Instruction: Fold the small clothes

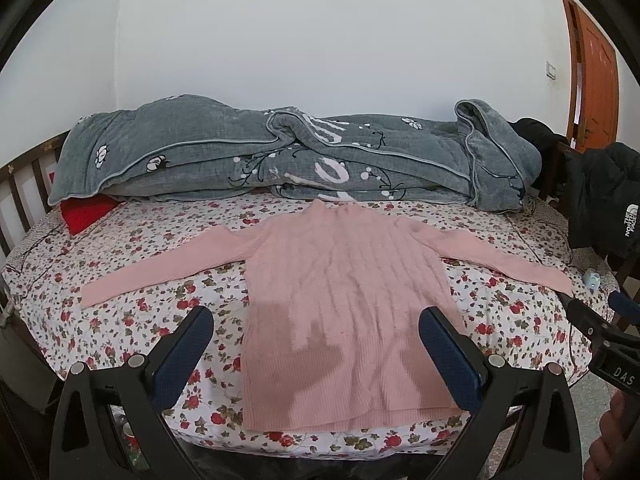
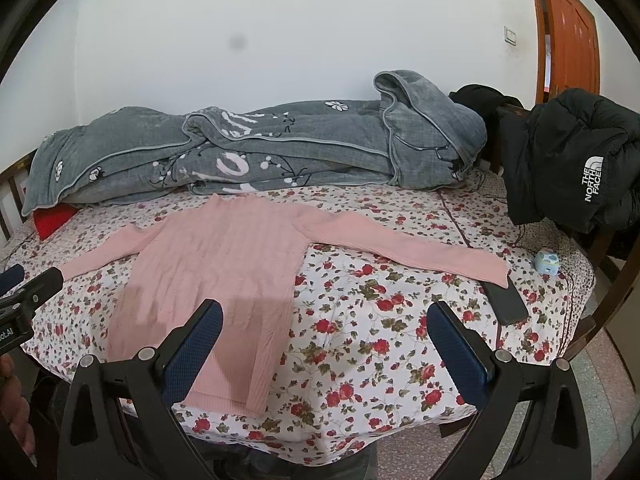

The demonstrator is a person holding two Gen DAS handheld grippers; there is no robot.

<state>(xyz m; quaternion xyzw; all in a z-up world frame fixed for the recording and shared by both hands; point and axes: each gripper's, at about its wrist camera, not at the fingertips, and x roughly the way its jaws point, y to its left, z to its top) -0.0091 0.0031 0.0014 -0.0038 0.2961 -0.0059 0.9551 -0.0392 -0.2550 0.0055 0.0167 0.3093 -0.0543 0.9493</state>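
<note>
A pink knitted sweater (image 1: 344,300) lies flat on the floral bed sheet (image 1: 132,320), collar to the far side, both sleeves spread out. It also shows in the right wrist view (image 2: 216,272). My left gripper (image 1: 316,316) is open and empty, held above the sweater's hem. My right gripper (image 2: 326,312) is open and empty, above the sheet just right of the sweater's lower right corner. The right gripper shows at the edge of the left wrist view (image 1: 596,320), and the left gripper shows at the edge of the right wrist view (image 2: 28,284).
A rolled grey quilt (image 1: 280,152) lies along the far side of the bed. A black jacket (image 2: 576,160) hangs on the right bed rail. A dark phone (image 2: 506,300) and a small blue box (image 2: 547,262) lie by the right sleeve's cuff. A red cloth (image 1: 86,210) lies far left.
</note>
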